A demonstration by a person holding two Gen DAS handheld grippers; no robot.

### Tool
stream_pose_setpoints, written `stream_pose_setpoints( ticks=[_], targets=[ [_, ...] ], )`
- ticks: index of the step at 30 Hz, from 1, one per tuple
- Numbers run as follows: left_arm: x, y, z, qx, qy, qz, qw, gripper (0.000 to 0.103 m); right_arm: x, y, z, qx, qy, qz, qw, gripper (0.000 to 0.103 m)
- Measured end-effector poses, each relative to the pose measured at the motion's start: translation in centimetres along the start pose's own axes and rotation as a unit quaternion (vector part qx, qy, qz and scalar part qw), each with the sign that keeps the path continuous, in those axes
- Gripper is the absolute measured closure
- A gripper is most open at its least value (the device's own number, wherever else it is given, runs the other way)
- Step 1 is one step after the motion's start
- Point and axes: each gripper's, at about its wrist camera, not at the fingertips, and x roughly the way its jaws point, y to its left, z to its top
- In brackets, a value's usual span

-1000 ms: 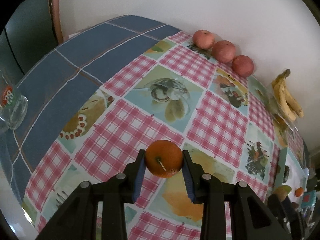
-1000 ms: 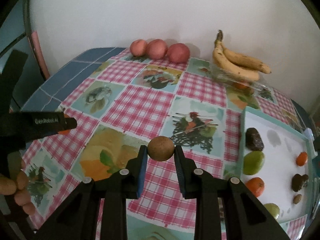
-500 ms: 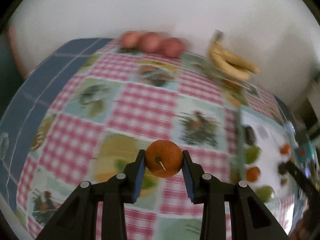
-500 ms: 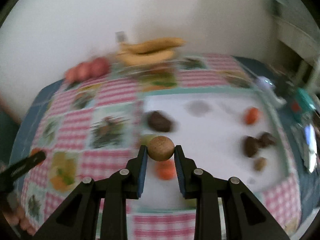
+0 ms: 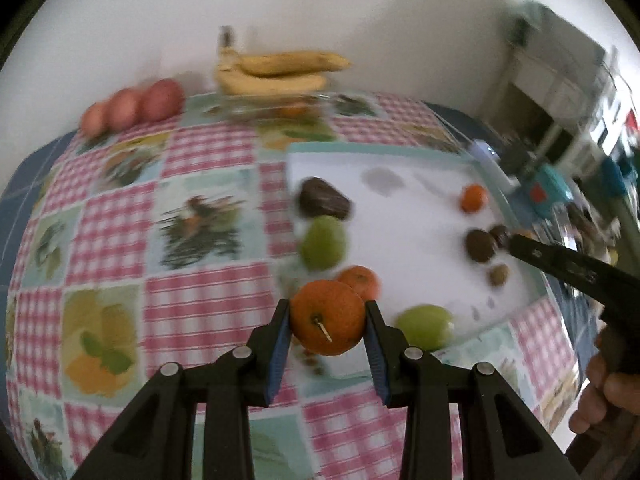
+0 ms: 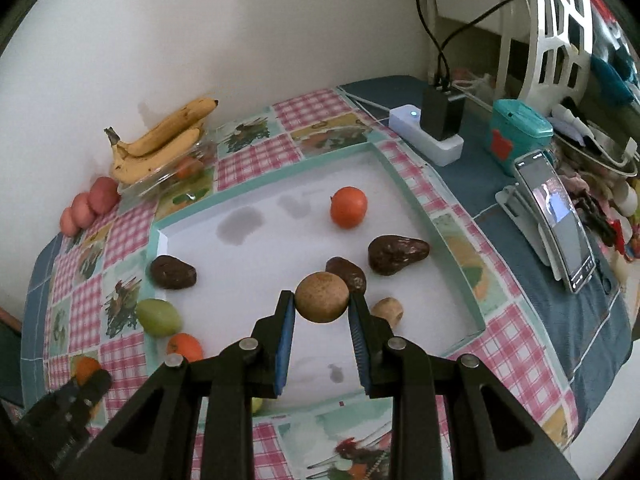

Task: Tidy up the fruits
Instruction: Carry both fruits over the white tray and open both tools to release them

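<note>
My left gripper point(image 5: 327, 322) is clamped on an orange point(image 5: 327, 317), stem end toward the camera, held over the near left edge of the white tray point(image 6: 454, 258), right by another orange point(image 5: 360, 281) and a green fruit point(image 5: 426, 326) lying there. My right gripper point(image 6: 322, 300) is clamped on a round brown fruit point(image 6: 322, 297) above the tray's near middle, with dark brown fruits point(image 6: 396, 254) just beyond it. Bananas point(image 6: 160, 140) and three apples point(image 6: 90, 206) sit far left by the wall.
</note>
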Motion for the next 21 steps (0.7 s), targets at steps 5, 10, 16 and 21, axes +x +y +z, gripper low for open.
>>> stream_pose_setpoints(
  ticks=[5, 10, 16, 21],
  targets=[
    [2.5, -1.5, -0.5, 0.016, 0.034, -0.004, 0.9993, 0.066, 2.9, 0.9, -0.8, -0.020, 0.051, -0.001, 0.999, 0.075],
    [3.6, -1.9, -0.9, 0.024, 0.045, 0.004, 0.9987, 0.066, 4.9, 0.5, -1.4, -0.016, 0.082, -0.004, 0.996, 0.075],
    [4.9, -2.0, -1.2, 0.031, 0.057, 0.014, 0.9978, 0.066, 5.9, -0.3, -1.7, -0.006, 0.093, -0.010, 0.996, 0.075],
    [5.4, -2.4, -1.2, 0.045, 0.056, 0.029, 0.9970, 0.066, 6.8, -0.2, -2.1, -0.009, 0.107, -0.018, 0.994, 0.074]
  ],
)
